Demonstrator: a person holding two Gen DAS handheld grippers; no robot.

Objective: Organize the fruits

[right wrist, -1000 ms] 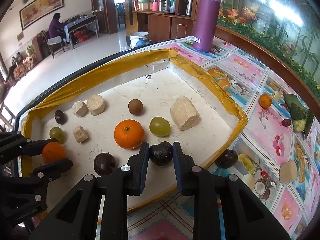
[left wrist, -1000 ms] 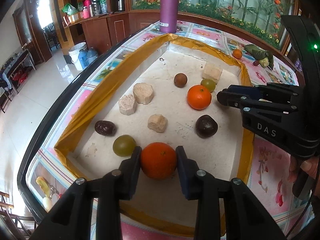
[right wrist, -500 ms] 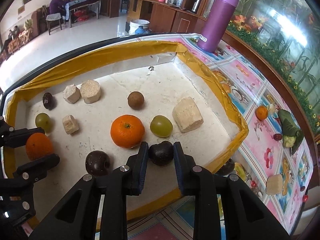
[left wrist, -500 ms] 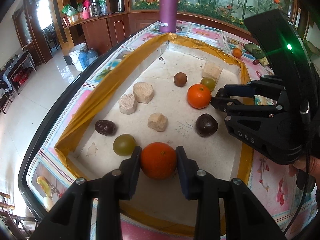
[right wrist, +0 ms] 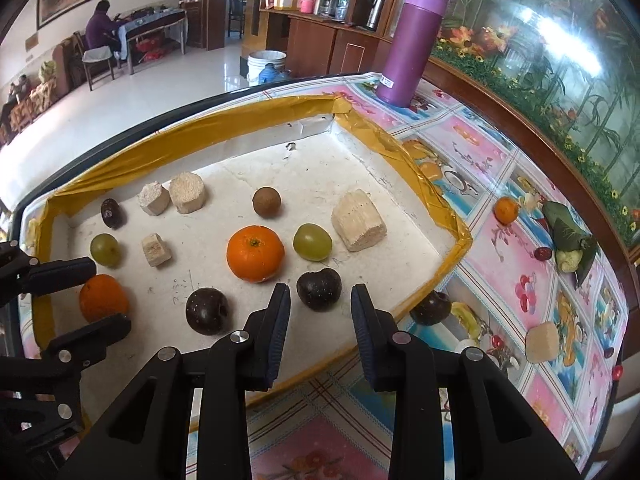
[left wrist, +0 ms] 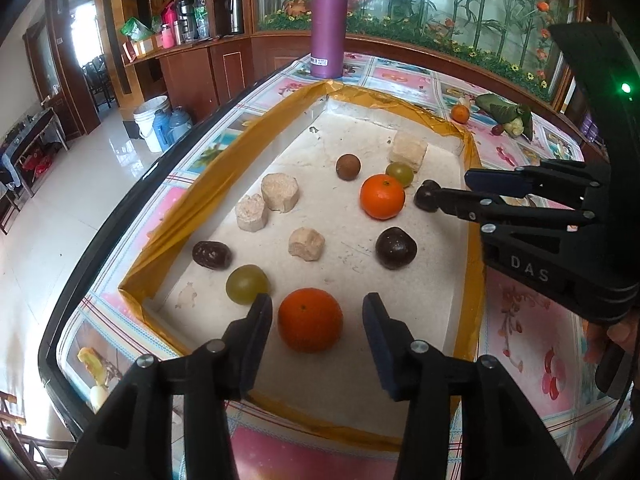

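Nearest the left wrist camera, the left tongs (left wrist: 316,320) stand released, their jaws spread on either side of an orange (left wrist: 310,319) without touching it, so the fruit rests by itself on the tray (left wrist: 473,240) floor. At 11 o'clock from that orange lies a green grape (left wrist: 247,283), probably grouped along the near edge. Likewise, the right tongs (right wrist: 320,306) are released around a dark plum (right wrist: 319,289), gaps showing on both sides; it sits inside the tray near the yellow rim. A second dark plum (right wrist: 207,310) lies at 9 o'clock from it, which suggests pairing like with like. Farther, at 11 o'clock, sits a second orange (right wrist: 255,253). Beyond the tray, at 1 o'clock on the desk (right wrist: 500,168), stands a purple flask (right wrist: 414,44).
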